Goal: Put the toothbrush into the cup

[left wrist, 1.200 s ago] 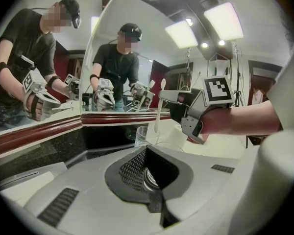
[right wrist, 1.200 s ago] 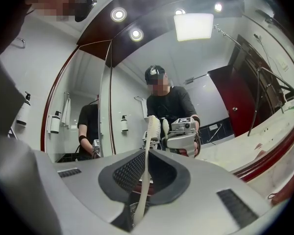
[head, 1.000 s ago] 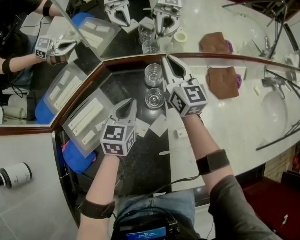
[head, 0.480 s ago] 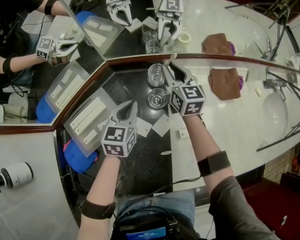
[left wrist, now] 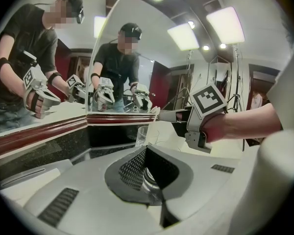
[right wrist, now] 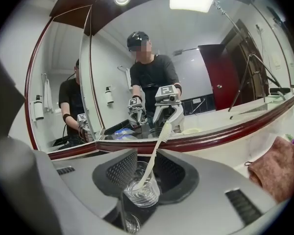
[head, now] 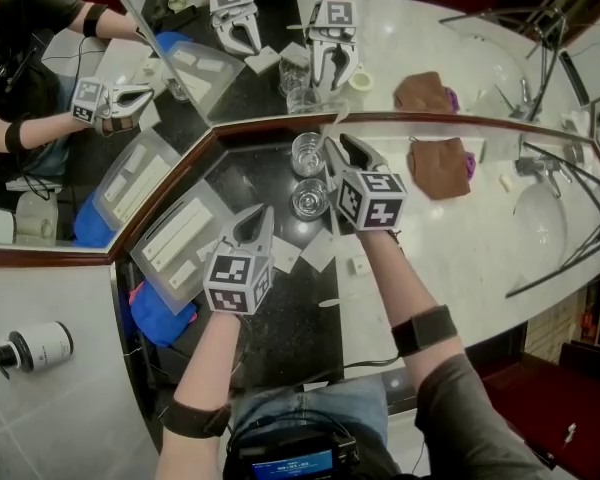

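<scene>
- Head view is showing a table [head: 460,258] of white marble, with a dark stone strip running along a mirror [head: 460,48] in a red-brown wood frame.
- A brown cloth [head: 440,166] is lying on the white part, and a clear plastic tray [head: 180,243] is sitting at the left of the strip.
- Two glass cups are standing on the strip, a far cup [head: 307,151] and a near cup [head: 309,197].
- The toothbrush [right wrist: 154,151] is standing in the far cup, leaning head-up toward the mirror.
- The right claw [right wrist: 146,156] is standing wide apart; its jaws have just been opening, and the handle is rising between them, ungripped.
- The left claw [head: 261,216] is sitting fully closed and gripping nothing, just left of the near cup.
</scene>
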Demonstrator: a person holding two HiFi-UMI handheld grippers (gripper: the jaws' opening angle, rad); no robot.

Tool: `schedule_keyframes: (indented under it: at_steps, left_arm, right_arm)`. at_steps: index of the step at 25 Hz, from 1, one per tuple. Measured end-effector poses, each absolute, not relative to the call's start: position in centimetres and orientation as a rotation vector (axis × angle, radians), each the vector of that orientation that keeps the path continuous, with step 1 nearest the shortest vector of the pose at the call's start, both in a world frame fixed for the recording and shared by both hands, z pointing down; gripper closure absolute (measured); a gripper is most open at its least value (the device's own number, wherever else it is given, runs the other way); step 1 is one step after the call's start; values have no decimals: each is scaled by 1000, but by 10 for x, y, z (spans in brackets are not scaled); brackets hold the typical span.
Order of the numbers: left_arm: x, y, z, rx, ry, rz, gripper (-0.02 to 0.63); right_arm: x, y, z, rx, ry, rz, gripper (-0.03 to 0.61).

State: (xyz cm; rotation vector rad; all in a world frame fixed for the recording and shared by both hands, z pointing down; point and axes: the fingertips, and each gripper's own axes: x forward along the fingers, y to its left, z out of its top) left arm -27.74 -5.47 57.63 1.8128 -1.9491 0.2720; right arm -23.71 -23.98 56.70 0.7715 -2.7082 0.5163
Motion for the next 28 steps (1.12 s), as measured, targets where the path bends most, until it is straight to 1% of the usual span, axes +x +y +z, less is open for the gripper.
schedule_keyframes:
  at_steps: [5, 11, 16, 20, 28]
  left_arm:
    - [-273, -50, 553, 1825, -1951, 255, 612]
    - [-263, -33, 514, 1848, -1949, 253, 612]
    - [-255, -15, 485, 1882, -1949, 254, 612]
    - [-248, 2, 471, 1918, -1946, 267, 612]
    - [-218, 38, 480, 1989, -1904, 334, 612]
  right_arm:
    - [-225, -226, 524, 753, -2769, 527, 438]
    - [-183, -196, 476, 762, -2766, 502, 568]
    - [-144, -167, 453, 807, -2751, 520, 568]
    - [-112, -141, 453, 865, -2695, 540, 569]
    - [-24, -79, 518, 985, -2389, 656, 568]
